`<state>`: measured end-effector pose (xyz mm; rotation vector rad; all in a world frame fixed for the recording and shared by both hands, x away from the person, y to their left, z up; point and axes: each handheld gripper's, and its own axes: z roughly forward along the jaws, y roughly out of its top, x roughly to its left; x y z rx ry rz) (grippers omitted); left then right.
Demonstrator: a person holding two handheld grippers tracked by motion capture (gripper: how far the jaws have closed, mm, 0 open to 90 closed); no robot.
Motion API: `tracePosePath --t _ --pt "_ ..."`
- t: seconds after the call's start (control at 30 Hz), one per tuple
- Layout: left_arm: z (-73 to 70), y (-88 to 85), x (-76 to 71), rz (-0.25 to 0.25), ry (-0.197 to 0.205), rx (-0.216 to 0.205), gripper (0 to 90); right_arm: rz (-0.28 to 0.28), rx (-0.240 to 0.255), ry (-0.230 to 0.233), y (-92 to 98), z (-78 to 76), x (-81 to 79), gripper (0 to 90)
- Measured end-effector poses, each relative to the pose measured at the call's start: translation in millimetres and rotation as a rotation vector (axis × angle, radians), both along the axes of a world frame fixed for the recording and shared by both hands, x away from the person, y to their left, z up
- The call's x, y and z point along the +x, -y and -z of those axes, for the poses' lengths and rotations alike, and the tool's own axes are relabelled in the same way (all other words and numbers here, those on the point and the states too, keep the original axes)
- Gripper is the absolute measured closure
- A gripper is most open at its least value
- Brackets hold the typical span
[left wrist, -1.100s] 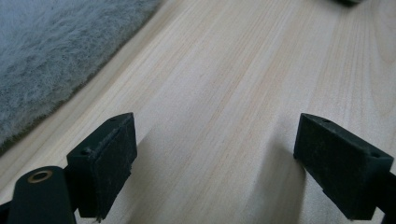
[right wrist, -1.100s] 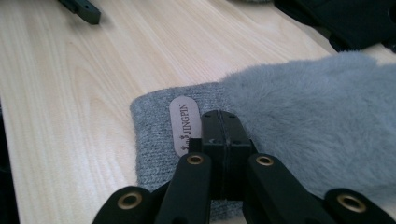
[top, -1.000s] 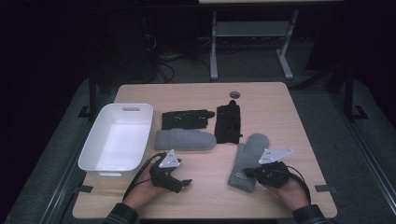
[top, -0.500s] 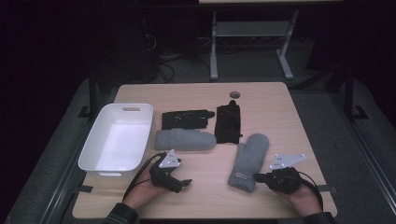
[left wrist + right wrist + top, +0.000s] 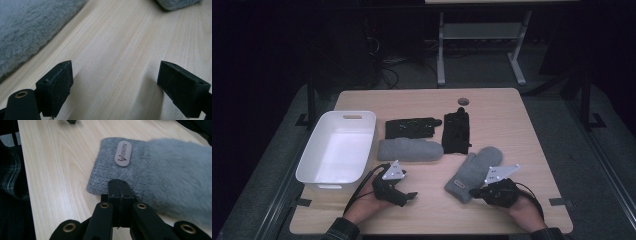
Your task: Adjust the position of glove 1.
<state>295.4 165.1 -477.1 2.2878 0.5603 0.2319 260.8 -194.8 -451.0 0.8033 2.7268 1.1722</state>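
Observation:
A grey mitten [image 5: 472, 172] with a brown label [image 5: 123, 153] on its knit cuff lies at the table's front right. My right gripper [image 5: 473, 192] is shut, with nothing visible between its pads. Its tip [image 5: 118, 183] rests at the edge of that cuff [image 5: 107, 172]. My left gripper [image 5: 412, 195] lies low over bare wood near the front edge, and its jaws [image 5: 115, 85] stand wide open with nothing between them. A second grey mitten [image 5: 409, 149] lies just beyond it and shows as fuzzy fabric [image 5: 30, 30] at the upper left of the left gripper view.
A white bin [image 5: 362, 117] stands at the table's left side. Two black gloves [image 5: 409, 127] [image 5: 456, 132] lie behind the mittens. A round cable hole [image 5: 463, 101] sits near the far edge. Dark floor and a white frame lie beyond the table.
The right hand pulled back off the mitten's cuff toward the front right, then came left again, so the shut tip now sits at the cuff edge. The left hand stayed put.

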Motion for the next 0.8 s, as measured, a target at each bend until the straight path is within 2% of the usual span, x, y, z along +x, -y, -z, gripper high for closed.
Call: tracePosePath --t 0.33,0.4,0.53,0.6,0.63,0.73,0.77,0.8 --pt "0.5 1.1 -0.2 -0.008 0.0 -0.014 12.3 -0.051 0.013 -0.009 -26.2 2.4 13.7 90.0" --pt "0.4 1.0 -0.1 -0.007 0.001 -0.012 12.4 -0.065 0.008 -0.015 -35.7 4.0 18.3 90.0" --pt "0.4 1.0 -0.1 -0.007 0.001 -0.011 12.4 -0.082 -0.011 -0.015 -41.9 5.4 21.1 90.0" --pt "0.4 1.0 -0.2 -0.008 0.0 -0.012 12.3 -0.08 -0.004 -0.022 -41.5 4.5 19.4 90.0" --pt "0.5 1.1 -0.2 -0.008 -0.002 -0.014 12.3 -0.082 -0.006 -0.008 -39.2 4.1 19.6 90.0" --pt "0.5 1.1 -0.3 -0.008 -0.001 -0.014 12.4 -0.048 0.014 -0.005 -29.2 0.3 18.2 88.7" --pt "0.4 0.9 -0.2 -0.006 0.0 -0.01 12.3 -0.019 0.018 0.007 -19.1 -0.9 18.1 87.0" --pt "0.4 0.8 -0.3 -0.007 -0.003 -0.009 12.3 -0.019 0.018 0.007 -19.1 -0.9 18.1 87.0"
